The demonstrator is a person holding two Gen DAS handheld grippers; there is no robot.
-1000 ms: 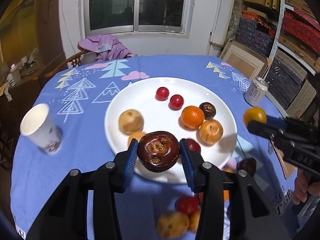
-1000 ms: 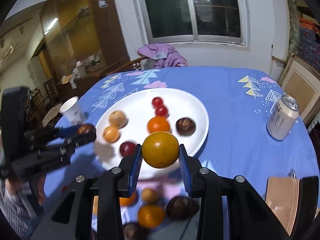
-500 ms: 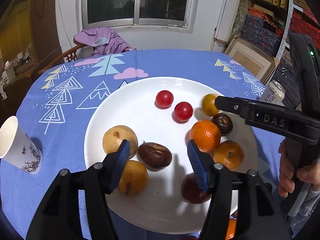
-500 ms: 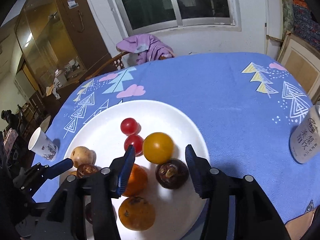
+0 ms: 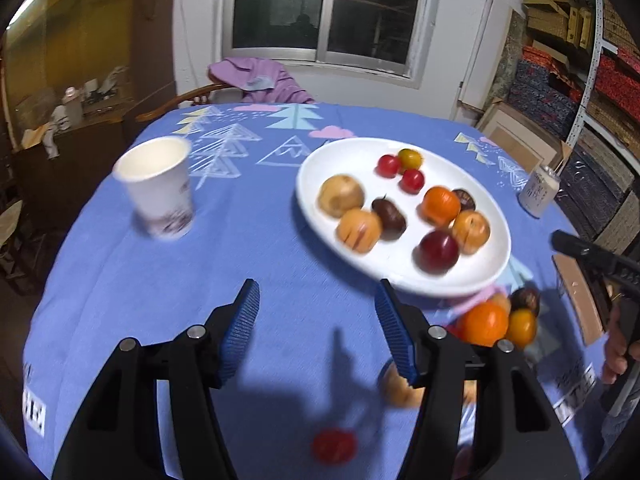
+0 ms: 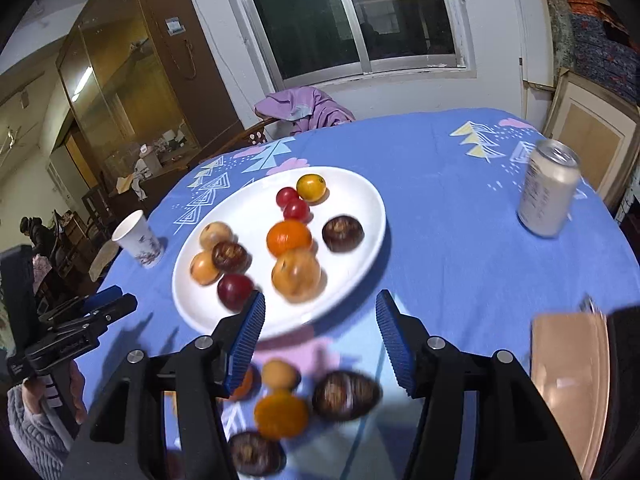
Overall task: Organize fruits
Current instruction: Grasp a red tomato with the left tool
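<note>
Both grippers have pulled back from the white plate (image 6: 360,256) since the earlier frames, and the fruits they carried a second ago now lie on it: the dark brown wrinkled fruit (image 5: 389,218) beside the two tan fruits, the small yellow-orange fruit (image 6: 311,187) at the far edge, touching a red cherry tomato (image 6: 286,196). The left gripper (image 5: 316,332) stands partly open over bare blue tablecloth (image 5: 200,280) with nothing between its blue pads. The right gripper (image 6: 320,338) has just been opening its jaws; they stand partly apart and hold nothing, poised over the plate's near rim. Loose fruit lies on the cloth on the near side of the plate, among it an orange (image 6: 281,414) and a dark round fruit (image 6: 346,394), both blurred. A paper cup (image 5: 158,192) stands left of the plate, a drink can (image 6: 548,188) to its right.
</note>
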